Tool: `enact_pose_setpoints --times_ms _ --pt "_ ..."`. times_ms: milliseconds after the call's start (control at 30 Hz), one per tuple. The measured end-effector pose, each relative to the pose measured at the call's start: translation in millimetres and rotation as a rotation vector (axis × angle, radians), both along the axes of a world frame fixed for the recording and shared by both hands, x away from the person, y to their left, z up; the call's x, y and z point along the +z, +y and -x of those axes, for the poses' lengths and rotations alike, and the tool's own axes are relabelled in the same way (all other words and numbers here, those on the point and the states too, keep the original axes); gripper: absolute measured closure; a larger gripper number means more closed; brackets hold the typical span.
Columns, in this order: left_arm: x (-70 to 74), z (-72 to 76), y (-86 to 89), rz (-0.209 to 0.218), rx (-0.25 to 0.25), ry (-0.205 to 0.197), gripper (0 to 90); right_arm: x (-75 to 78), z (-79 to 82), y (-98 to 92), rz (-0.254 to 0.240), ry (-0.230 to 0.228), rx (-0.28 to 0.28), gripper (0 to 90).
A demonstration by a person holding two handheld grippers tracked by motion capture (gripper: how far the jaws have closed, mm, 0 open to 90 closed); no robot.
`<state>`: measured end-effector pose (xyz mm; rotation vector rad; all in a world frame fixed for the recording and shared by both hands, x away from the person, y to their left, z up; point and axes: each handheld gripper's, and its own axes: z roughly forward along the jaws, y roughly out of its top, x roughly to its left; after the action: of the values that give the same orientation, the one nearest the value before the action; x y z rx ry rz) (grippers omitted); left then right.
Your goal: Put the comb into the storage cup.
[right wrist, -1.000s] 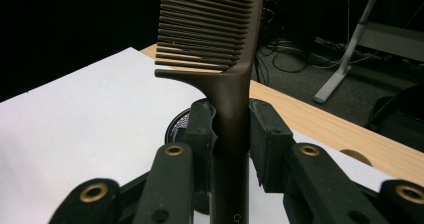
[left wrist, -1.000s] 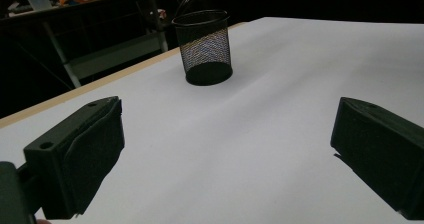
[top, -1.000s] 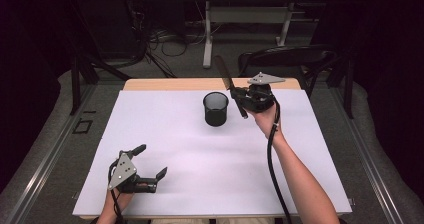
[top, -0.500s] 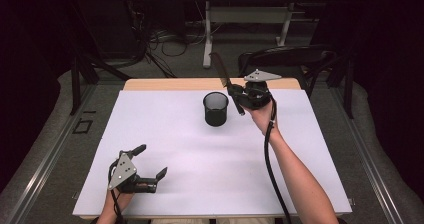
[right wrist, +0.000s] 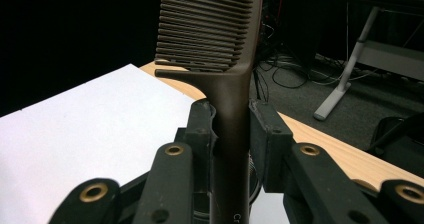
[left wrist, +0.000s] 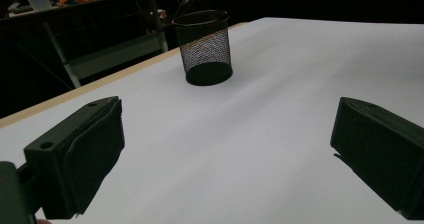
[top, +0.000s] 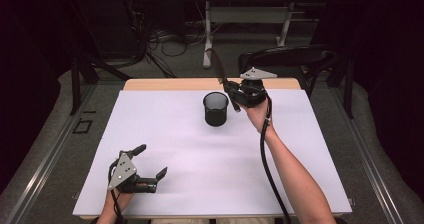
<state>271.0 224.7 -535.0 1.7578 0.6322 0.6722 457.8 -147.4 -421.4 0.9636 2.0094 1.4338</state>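
A black mesh cup (top: 216, 109) stands upright on the white table cover, toward the back middle; the left gripper view shows the cup (left wrist: 202, 46) ahead of the jaws. My right gripper (top: 234, 96) hovers just right of the cup's rim, shut on the handle of a dark brown comb (right wrist: 220, 59). The comb (top: 218, 66) sticks up and back to the left, teeth end uppermost. My left gripper (top: 150, 161) rests at the front left of the table, jaws wide open with nothing between them (left wrist: 225, 154).
The white cover (top: 200, 174) spans most of the table, with a wooden strip (top: 175, 84) along the back edge. A dark chair (top: 295, 59) stands behind the table on the right. Cables and a table leg lie on the floor beyond.
My right gripper has shifted slightly left toward the cup with the comb, tilting it more upright. The left gripper has stayed still.
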Motion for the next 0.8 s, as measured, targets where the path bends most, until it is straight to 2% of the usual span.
enact_pose_setpoints --times_ms 800 --pt "-0.1 -0.1 -0.5 -0.001 -0.001 0.0 0.7 -6.9 -11.8 9.9 -0.045 -0.05 -0.006 73.0"
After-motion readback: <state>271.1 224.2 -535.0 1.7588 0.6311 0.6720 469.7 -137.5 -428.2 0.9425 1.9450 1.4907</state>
